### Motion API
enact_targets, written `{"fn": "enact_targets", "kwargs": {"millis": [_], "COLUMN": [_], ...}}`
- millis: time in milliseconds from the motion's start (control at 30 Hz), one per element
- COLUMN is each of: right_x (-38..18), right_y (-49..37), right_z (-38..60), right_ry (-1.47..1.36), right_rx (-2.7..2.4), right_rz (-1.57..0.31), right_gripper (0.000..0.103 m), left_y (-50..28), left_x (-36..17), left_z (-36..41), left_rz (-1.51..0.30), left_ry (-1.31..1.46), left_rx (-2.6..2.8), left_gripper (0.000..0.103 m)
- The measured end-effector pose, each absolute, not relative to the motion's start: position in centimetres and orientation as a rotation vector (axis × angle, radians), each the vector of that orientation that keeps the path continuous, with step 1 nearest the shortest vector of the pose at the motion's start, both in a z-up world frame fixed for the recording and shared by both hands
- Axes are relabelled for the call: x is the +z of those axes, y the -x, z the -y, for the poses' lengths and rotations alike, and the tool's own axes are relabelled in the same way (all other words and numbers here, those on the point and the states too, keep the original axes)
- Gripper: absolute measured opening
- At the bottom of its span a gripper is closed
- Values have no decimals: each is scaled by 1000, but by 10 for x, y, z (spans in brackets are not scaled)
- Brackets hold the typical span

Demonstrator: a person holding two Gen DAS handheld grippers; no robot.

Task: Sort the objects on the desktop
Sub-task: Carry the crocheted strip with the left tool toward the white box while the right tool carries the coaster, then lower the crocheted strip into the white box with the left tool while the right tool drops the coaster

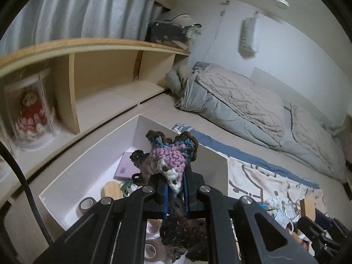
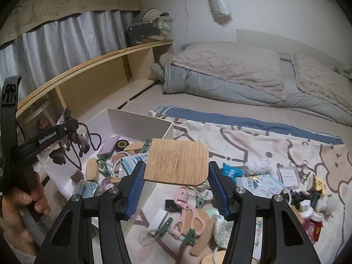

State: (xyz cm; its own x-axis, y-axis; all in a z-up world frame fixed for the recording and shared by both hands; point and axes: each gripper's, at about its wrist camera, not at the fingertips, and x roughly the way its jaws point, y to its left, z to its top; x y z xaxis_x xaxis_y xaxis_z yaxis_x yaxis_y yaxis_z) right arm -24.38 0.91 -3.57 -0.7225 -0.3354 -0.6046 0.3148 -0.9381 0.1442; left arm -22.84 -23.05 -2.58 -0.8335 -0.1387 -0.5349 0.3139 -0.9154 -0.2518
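Note:
My left gripper [image 1: 176,187] is shut on a crocheted piece [image 1: 169,158] in purple, blue and brown yarn, held over the open white box [image 1: 211,156]. The right wrist view shows that same left gripper [image 2: 66,129] at the left, with the crochet [image 2: 74,140] dangling its strands above the box [image 2: 140,121]. A hand [image 2: 19,200] grips its handle. My right gripper [image 2: 176,176] holds a square bamboo board [image 2: 177,160] flat between its blue pads, just right of the box and above the clutter.
Inside the box lie a purple booklet [image 1: 127,167], a tape roll [image 1: 88,204], wooden pieces and clips. Pink scissors [image 2: 189,215], packets and small bottles litter the patterned cloth [image 2: 264,140]. A grey quilt [image 2: 242,77] lies behind, and a wooden shelf [image 1: 105,81] with a doll [image 1: 29,112] to the left.

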Motion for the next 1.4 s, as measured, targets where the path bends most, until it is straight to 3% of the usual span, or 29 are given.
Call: {"fn": "enact_targets", "kwargs": {"millis": [1033, 1100, 1233, 1400], "right_x": [-53, -54, -56, -59], "right_y": [277, 277, 282, 290], "right_z": [74, 80, 85, 92], "right_ry": [-997, -990, -991, -1000], "right_rx": [-2500, -2495, -2489, -2485], "right_rz": [-73, -90, -93, -90], "right_gripper": [58, 58, 58, 58], "left_y": [249, 247, 245, 244], "left_x": [-92, -91, -89, -89], "left_z": [263, 262, 263, 264], "left_rz": [-340, -328, -343, -332], "left_ry": [-1012, -999, -983, -986], "left_rx": [-2522, -2522, -2528, -2518], "left_gripper": [12, 16, 44, 61]}}
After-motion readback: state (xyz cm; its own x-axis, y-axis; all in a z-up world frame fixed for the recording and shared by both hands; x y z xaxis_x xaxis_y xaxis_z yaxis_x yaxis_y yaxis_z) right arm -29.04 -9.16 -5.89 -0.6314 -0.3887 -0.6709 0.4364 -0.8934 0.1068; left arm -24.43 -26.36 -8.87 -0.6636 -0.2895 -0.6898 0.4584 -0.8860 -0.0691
